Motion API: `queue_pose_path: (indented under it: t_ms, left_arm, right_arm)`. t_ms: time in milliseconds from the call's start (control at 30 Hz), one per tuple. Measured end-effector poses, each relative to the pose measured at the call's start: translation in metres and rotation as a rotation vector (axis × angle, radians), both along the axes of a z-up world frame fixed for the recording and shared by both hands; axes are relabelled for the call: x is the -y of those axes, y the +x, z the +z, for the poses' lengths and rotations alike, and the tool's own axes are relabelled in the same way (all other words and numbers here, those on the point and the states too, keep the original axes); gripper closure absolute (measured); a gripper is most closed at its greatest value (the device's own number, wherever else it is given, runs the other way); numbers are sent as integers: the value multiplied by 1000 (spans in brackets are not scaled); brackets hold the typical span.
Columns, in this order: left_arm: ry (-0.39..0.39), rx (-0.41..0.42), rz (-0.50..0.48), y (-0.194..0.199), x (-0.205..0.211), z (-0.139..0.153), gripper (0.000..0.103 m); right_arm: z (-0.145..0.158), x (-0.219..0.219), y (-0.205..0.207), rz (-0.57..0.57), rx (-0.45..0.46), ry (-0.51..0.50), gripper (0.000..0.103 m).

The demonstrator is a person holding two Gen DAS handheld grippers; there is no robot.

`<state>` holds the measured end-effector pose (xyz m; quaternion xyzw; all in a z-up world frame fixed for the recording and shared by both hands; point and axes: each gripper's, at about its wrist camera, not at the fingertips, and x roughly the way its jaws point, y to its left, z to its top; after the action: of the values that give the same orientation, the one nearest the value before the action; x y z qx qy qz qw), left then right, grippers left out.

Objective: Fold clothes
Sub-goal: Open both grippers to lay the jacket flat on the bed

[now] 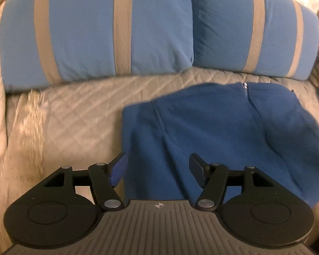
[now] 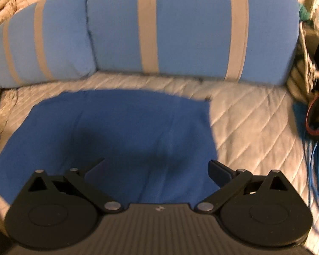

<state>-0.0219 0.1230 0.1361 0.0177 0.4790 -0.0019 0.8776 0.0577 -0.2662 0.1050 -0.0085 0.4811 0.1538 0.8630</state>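
A dark blue fleece garment (image 1: 212,131) with a zipper at its far edge lies folded flat on the quilted grey cover (image 1: 74,114). My left gripper (image 1: 157,170) hangs above the garment's near left part, jaws apart, nothing between them. In the right wrist view the same blue garment (image 2: 117,131) spreads left and centre on the quilted cover (image 2: 255,127). Above its near right part my right gripper (image 2: 157,170) stands wide open and holds nothing. Both views are motion-blurred.
Two blue pillows with grey stripes (image 1: 95,29) (image 2: 191,27) lean along the back. A bundle of blue cords and a dark strap (image 2: 316,131) lie at the right edge. Crumpled light fabric (image 2: 2,4) sits at the far left.
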Motion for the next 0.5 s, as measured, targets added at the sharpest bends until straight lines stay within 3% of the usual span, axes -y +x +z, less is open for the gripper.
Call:
queue_pose_path:
  t_ms: [100, 233, 300, 367, 433, 500]
  left_arm:
    - [-40, -81, 22, -7, 12, 5, 40]
    - [-135, -197, 25, -12, 25, -15, 40]
    - [-148, -263, 34, -12, 28, -41, 36]
    - [-135, -287, 14, -10, 28, -74, 31]
    - [-163, -244, 14, -11, 23, -93, 25]
    - [-175, -211, 21, -12, 20, -104, 20]
  right_arm:
    - [2, -15, -13, 6, -92, -5, 0]
    - [-11, -33, -25, -11, -213, -10, 0]
    - [-26, -40, -28, -30, -270, -6, 0]
    - [-56, -50, -31, -26, -304, -54, 0]
    - [-88, -57, -35, -15, -314, -107, 2]
    - [-101, -57, -41, -45, -220, -107, 2]
